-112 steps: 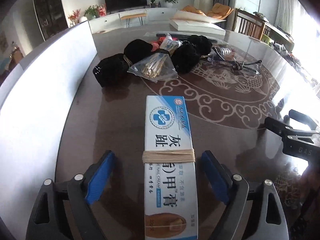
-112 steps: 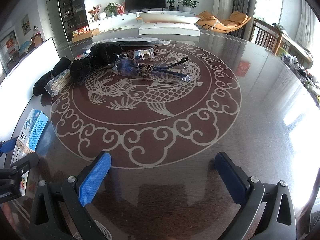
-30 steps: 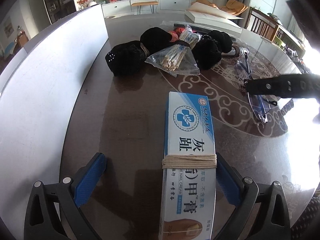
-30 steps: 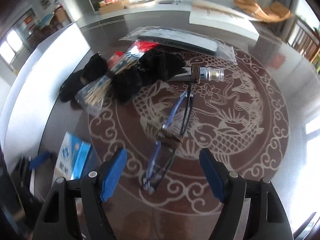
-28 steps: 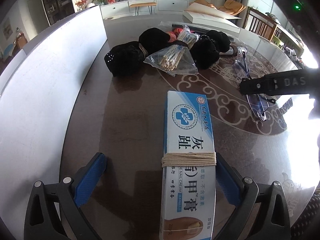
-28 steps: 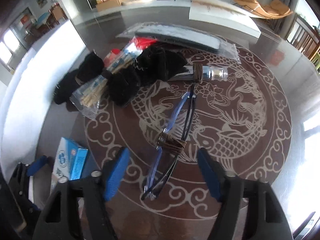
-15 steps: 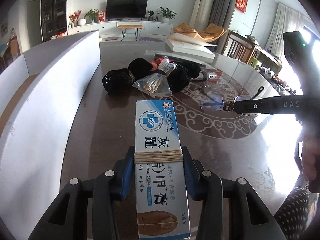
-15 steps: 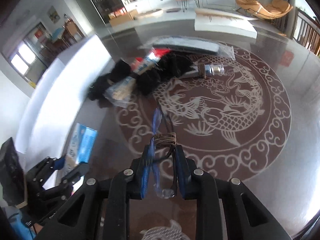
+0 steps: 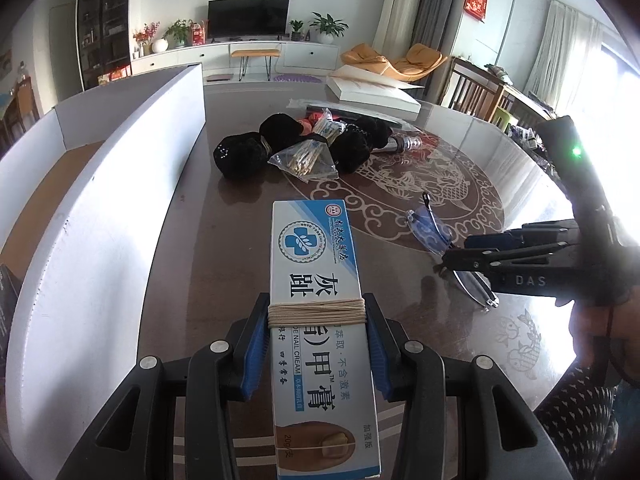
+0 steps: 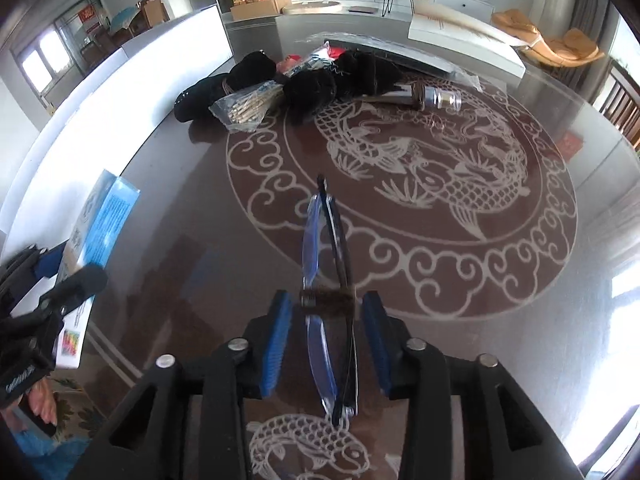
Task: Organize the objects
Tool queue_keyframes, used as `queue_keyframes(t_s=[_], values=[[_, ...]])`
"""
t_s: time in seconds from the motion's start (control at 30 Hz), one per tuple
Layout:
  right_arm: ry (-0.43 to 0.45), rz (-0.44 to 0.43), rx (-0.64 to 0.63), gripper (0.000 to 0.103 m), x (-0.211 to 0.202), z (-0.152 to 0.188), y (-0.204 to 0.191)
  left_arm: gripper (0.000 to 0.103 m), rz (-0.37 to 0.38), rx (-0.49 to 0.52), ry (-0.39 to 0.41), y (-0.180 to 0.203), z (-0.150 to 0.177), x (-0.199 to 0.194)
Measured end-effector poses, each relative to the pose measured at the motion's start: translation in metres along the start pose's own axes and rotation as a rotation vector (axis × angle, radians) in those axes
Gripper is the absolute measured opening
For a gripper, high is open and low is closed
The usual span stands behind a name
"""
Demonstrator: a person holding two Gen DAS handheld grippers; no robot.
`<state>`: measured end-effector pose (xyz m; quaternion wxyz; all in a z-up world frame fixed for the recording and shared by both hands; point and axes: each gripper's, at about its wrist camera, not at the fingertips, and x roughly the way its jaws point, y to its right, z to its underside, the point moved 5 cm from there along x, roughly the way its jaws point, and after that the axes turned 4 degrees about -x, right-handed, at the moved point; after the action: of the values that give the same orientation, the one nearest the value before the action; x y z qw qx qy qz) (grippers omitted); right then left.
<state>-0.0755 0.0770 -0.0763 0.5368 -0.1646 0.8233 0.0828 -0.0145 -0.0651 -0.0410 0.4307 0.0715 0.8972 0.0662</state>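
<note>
The long white and blue cardboard cream box [image 9: 320,320], with pale string wound round its middle, is a light thing. It is stiff but hollow, so a hard squeeze could dent it. The string is a good place to hold it, because it is rough and stops slipping. The left gripper [image 9: 318,344] is clamped on the box right at the string, one blue pad on each long side. The box sticks far out in front, over the dark shiny desk [image 9: 192,264], and seems lifted a little off it. The left gripper points forward and down. To its left stands a tall white cardboard wall [image 9: 120,200].

The thin folded glasses with blue see-through lenses [image 10: 326,280] are light, slippery and easy to break. The lenses can scratch and the arms can bend. The safest spot is the brown cord wrapped round the middle [image 10: 328,300], where the thing is thickest and soft. The right gripper [image 10: 328,336] has its blue pads [image 10: 276,340] on both sides of that cord. Its jaws have just let out a little, and small gaps show beside the cord, so I do not think it squeezes hard now. I cannot tell whether the glasses hang in the grip or lie on the desk. The right gripper points steeply down, with a hand [image 9: 596,320] behind it.

Far back on the desk lie black fuzzy bundles [image 9: 240,156] and a clear bag of pale sticks [image 9: 306,160], well apart from both grippers.
</note>
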Motion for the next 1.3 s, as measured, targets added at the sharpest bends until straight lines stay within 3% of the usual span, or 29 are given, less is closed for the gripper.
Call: queue_keyframes(t_s=[0.07,0.13,0.2,0.33,0.43,0.53,0.6,0.7,0.83,0.97,1.03,1.07,1.1,1.2,1.3], values=[[-0.044,0.002,-0.019,0.04,0.011,-0.004,-0.001,0.044,0.006,0.001,0.003,0.002,-0.002,-0.002],[-0.056,0.027,-0.053,0.029,0.014,-0.005,-0.005,0.044,0.013,0.0,0.009,0.003,-0.003,-0.005],[-0.052,0.021,-0.056,0.029,0.012,-0.004,-0.009,0.044,0.023,-0.003,0.017,0.003,-0.005,-0.011],[0.04,-0.083,0.038,0.029,-0.015,-0.012,-0.014,0.044,0.075,-0.04,0.054,0.0,-0.018,-0.039],[0.146,-0.184,0.042,0.029,-0.057,-0.038,-0.043,0.044,0.074,-0.066,0.116,-0.019,-0.036,-0.072],[0.253,-0.313,0.007,0.029,-0.097,-0.076,-0.095,0.044,0.003,-0.107,0.163,-0.059,-0.051,-0.102],[0.293,-0.4,-0.028,0.029,-0.112,-0.098,-0.136,0.044,-0.087,-0.154,0.177,-0.098,-0.053,-0.116],[0.283,-0.506,-0.095,0.029,-0.109,-0.121,-0.202,0.044,-0.247,-0.23,0.152,-0.159,-0.042,-0.125],[0.218,-0.538,-0.178,0.03,-0.076,-0.126,-0.272,0.045,-0.384,-0.324,0.058,-0.219,-0.012,-0.122],[0.149,-0.501,-0.193,0.048,-0.038,-0.118,-0.292,0.053,-0.44,-0.429,-0.05,-0.249,0.014,-0.108],[0.194,-0.502,-0.169,0.056,-0.043,-0.11,-0.279,0.062,-0.446,-0.457,-0.044,-0.249,0.018,-0.11],[0.228,-0.481,-0.167,0.069,-0.049,-0.106,-0.27,0.065,-0.447,-0.459,-0.015,-0.245,0.016,-0.114],[0.268,-0.441,-0.164,0.081,-0.055,-0.103,-0.257,0.07,-0.452,-0.452,0.01,-0.24,0.013,-0.116],[0.382,-0.275,-0.15,0.099,-0.071,-0.087,-0.205,0.07,-0.432,-0.389,0.073,-0.213,-0.002,-0.118],[0.431,-0.092,-0.111,0.102,-0.064,-0.065,-0.142,0.07,-0.329,-0.309,0.108,-0.167,-0.019,-0.114]])
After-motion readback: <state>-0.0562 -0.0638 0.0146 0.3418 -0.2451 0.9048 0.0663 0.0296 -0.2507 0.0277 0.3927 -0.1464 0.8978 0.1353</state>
